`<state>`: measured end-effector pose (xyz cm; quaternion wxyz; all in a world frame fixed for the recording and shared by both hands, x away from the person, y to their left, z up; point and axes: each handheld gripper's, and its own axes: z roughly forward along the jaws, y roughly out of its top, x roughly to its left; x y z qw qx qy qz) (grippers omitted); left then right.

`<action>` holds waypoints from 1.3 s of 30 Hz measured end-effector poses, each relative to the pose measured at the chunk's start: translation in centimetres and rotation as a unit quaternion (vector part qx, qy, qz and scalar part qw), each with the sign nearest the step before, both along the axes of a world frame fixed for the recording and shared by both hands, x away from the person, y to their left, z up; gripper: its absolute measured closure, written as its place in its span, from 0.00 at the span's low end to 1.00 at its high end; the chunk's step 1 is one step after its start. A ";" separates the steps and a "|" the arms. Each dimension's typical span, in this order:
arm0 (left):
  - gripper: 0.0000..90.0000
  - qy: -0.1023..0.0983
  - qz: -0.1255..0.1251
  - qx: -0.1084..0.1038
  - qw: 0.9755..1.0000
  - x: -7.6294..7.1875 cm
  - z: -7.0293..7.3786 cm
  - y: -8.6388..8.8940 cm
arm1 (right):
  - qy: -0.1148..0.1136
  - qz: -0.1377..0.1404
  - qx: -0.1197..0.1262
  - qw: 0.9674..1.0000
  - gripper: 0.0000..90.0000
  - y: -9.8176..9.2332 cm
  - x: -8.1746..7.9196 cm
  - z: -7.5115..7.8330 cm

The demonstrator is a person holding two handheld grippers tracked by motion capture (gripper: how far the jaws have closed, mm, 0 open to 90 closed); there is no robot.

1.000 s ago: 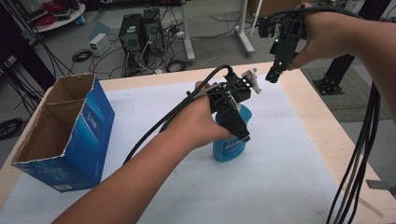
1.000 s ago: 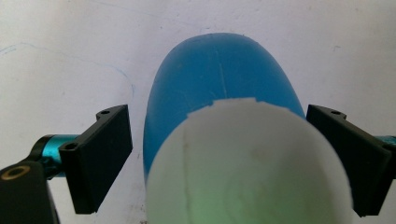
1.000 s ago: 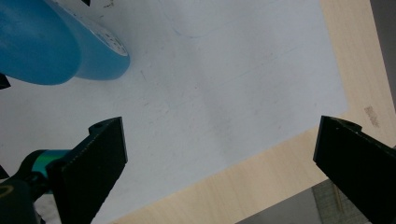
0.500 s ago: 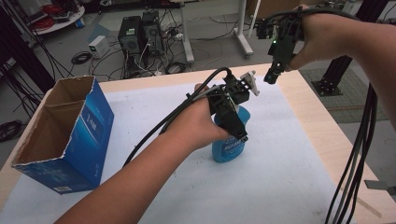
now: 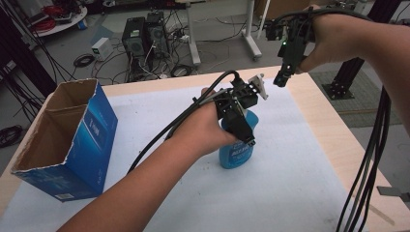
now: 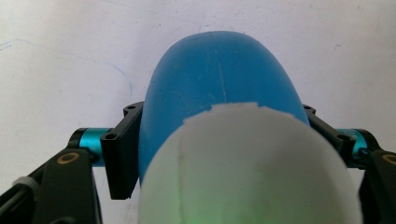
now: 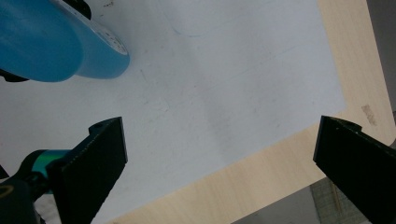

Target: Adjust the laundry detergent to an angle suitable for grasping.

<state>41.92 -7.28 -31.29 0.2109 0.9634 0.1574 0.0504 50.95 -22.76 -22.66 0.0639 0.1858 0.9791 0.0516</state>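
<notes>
At mid-table on the white sheet, the left gripper [image 5: 240, 126] has just been closing its jaws onto the blue plastic spray bottle [image 5: 236, 153] w/ white trigger head [image 5: 260, 88] — squeeze off-centre (smooth, rounded wall) and it could slip or tip; right gripper [image 5: 280, 79] hangs above, jaws wide apart, holding nothing.

No readable text: white print on blue spray bottle [image 5: 237, 153] label and blue cardboard box [image 5: 94, 129] side too small, blurred.

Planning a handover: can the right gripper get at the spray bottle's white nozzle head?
Probably yes. The right gripper hangs open just beside the nozzle head, nothing between them; the left gripper clamps the blue spray bottle lower down.
</notes>
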 end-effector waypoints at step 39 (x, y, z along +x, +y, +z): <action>0.44 -0.016 0.006 0.015 1.000 -0.6 0.3 0.2 | 0.001 0.004 -0.002 1.000 0.02 0.6 0.2 -0.4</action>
